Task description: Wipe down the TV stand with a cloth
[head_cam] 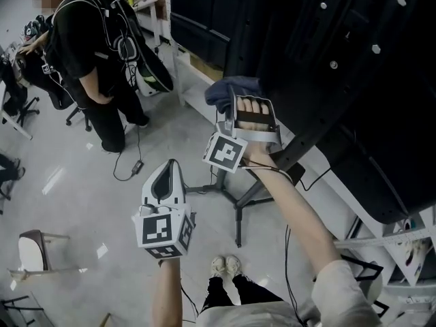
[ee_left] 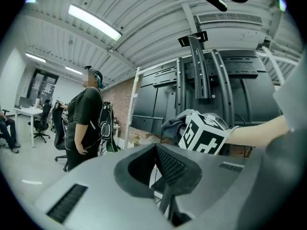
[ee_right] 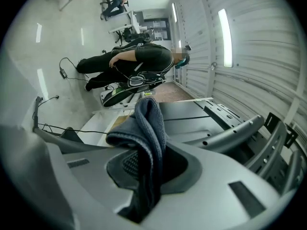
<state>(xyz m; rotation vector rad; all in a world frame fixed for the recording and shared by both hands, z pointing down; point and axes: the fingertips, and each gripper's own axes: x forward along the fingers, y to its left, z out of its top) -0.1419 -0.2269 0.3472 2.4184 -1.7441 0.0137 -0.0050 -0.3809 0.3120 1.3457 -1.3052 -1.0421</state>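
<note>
Fingers (ee_right: 127, 163) of right gripper (ee_right: 146, 169): pressed together on a fold of cloth (ee_right: 149, 123), ribbed pad visible beside the fabric
Fingers (ee_left: 171, 164) of left gripper (ee_left: 163, 171): pressed together, nothing between them

1. Cloth: dark blue-grey, knitted texture, bunched. Pinched by the right gripper, loose end folding over above the jaws. In the head view the cloth (head_cam: 231, 87) sits raised at the lower edge of the TV stand (head_cam: 340, 60); contact with the stand cannot be told
2. TV stand: large black frame with bolted mounting bars (ee_right: 230, 131), tilted upper right of the head view; uprights (ee_left: 199, 71) visible from the left gripper view
3. Right gripper (head_cam: 235, 102): extended forward, held by a hand (head_cam: 255, 112), marker cube (head_cam: 225, 152) facing the camera
4. Left gripper (head_cam: 165, 174): held lower, well apart from the stand, pointing toward the right gripper
5. Tripod base (head_cam: 235, 199): dark, on the grey floor between the two grippers
6. Standing person (head_cam: 95, 53): black clothing, left of the stand, cables hanging from the back
7. Floor cable (head_cam: 129, 172): near that person's feet
</note>
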